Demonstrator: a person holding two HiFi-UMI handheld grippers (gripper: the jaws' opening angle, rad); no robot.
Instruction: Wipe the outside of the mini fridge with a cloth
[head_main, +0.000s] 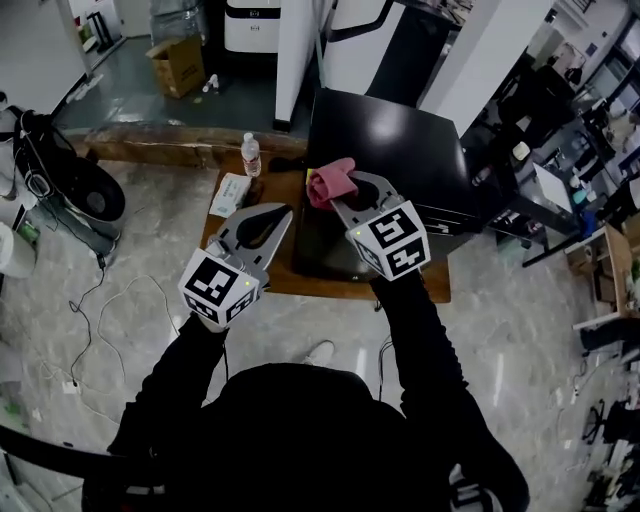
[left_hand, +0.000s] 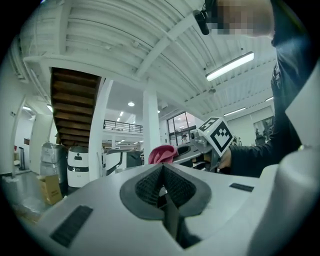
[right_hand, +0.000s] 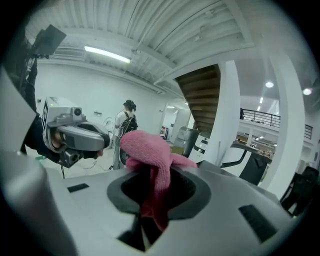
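The black mini fridge (head_main: 390, 150) stands on a low wooden board (head_main: 435, 285), in front of me and slightly right. My right gripper (head_main: 342, 190) hovers over the fridge's near left corner, shut on a pink cloth (head_main: 330, 183). In the right gripper view the pink cloth (right_hand: 150, 155) bunches over the jaws of the right gripper (right_hand: 152, 172) and hangs down between them. My left gripper (head_main: 282, 212) is held beside it to the left, shut with nothing in it. The left gripper view looks up past the left gripper (left_hand: 162, 167) at the cloth (left_hand: 162, 154).
A water bottle (head_main: 251, 155) and a flat packet (head_main: 230, 195) lie on the board left of the fridge. Cables (head_main: 90, 300) trail over the marble floor at left, near a black appliance (head_main: 60, 190). A cardboard box (head_main: 177, 65) stands farther back. Desks crowd the right side.
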